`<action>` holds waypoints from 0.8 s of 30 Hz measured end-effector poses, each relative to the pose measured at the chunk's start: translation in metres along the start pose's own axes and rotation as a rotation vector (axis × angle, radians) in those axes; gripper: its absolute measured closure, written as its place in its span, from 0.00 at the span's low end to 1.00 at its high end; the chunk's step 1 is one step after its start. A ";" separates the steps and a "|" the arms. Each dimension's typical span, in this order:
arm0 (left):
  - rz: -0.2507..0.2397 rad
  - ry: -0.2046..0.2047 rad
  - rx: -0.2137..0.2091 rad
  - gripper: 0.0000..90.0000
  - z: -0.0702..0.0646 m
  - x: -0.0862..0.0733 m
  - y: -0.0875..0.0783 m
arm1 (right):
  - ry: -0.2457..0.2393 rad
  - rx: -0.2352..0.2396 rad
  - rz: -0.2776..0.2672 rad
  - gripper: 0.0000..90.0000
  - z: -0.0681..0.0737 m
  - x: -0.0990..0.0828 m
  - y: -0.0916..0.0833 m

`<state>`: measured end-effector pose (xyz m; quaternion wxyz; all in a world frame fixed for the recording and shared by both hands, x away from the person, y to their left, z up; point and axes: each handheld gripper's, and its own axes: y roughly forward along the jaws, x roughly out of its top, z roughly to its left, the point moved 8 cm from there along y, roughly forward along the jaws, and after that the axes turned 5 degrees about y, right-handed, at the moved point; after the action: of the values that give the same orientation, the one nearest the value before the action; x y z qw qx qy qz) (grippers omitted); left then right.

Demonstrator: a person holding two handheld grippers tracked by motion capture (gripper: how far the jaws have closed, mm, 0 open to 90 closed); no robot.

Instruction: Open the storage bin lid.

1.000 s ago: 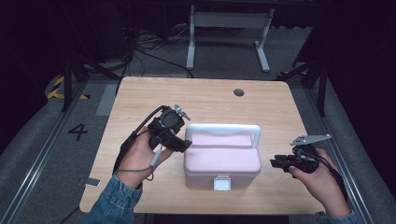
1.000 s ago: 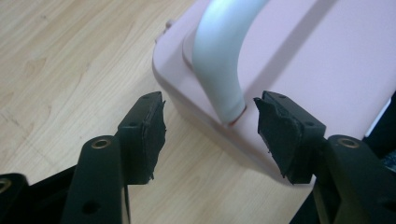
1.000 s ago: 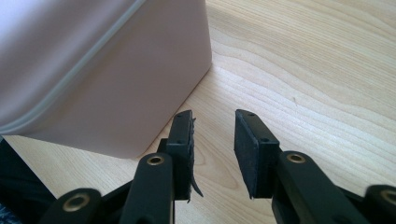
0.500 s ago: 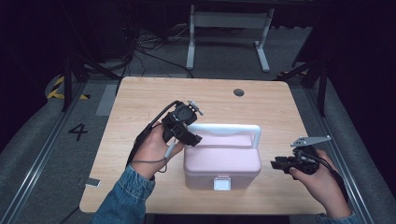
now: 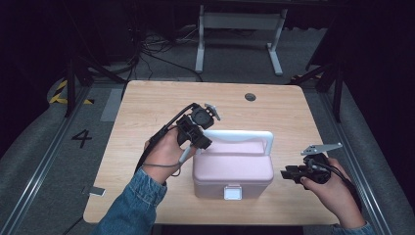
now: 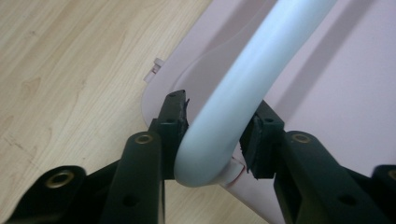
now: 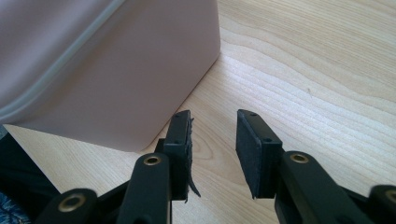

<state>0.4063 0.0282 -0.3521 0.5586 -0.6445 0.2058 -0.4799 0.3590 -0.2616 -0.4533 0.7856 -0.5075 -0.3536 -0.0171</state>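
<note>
A pink lidded box (image 5: 232, 166) with a white front latch (image 5: 232, 192) stands on the wooden table (image 5: 147, 107). Its white handle (image 5: 244, 134) is raised upright. My left gripper (image 5: 201, 142) is shut on the left bend of the handle (image 6: 243, 70), with a black pad pressed on each side just above the pink lid (image 6: 336, 93). My right gripper (image 5: 286, 174) hovers low just right of the box, open, with bare table between its pads (image 7: 214, 140). The box's pink wall (image 7: 116, 70) rises close on that gripper's left.
A round cable hole (image 5: 250, 97) sits in the table's far side. Bare wood stretches left of the box and behind it. A white metal stand (image 5: 240, 29) is on the floor beyond the table.
My left gripper moved right and up from beside the box's left end to the handle's left bend and shut on it. The right gripper stayed in place.
</note>
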 end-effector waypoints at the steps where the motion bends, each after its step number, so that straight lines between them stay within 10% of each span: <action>1: -0.005 0.009 0.000 0.75 0.000 0.001 -0.001 | -0.001 -0.001 -0.001 0.74 0.000 0.000 0.000; 24: -0.018 0.019 -0.014 0.78 0.004 0.008 -0.013 | -0.007 0.001 -0.012 0.73 0.001 0.001 -0.004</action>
<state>0.4098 0.0272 -0.3371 0.5478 -0.6455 0.2088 -0.4895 0.3584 -0.2622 -0.4495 0.7844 -0.5051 -0.3595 -0.0198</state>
